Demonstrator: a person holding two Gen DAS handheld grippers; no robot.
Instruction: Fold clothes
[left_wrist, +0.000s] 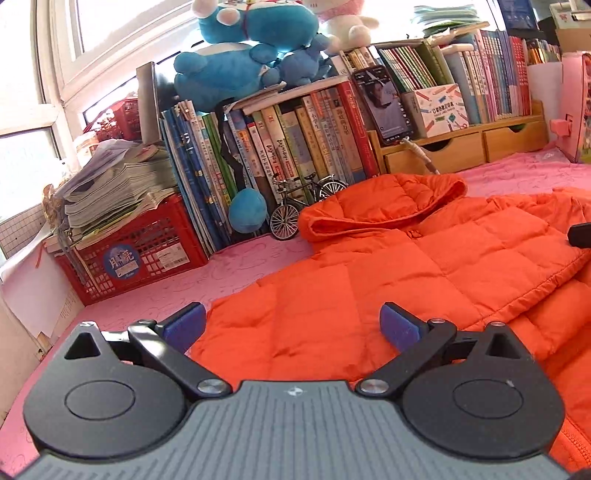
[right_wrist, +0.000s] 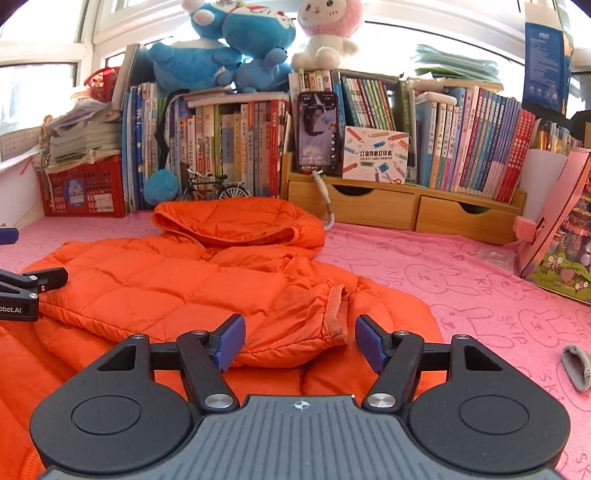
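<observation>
Orange quilted jacket (right_wrist: 192, 280) on pink rabbit-patterned cloth (right_wrist: 461, 280); blue plush toys (right_wrist: 221, 48), red crate (right_wrist: 85, 188)

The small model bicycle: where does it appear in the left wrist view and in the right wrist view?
Left wrist view: model bicycle, centre, before the books, left of the orange jacket's hood.
Right wrist view: left of centre, behind the hood.
Shared landmark: the phone leaning on the books.
</observation>
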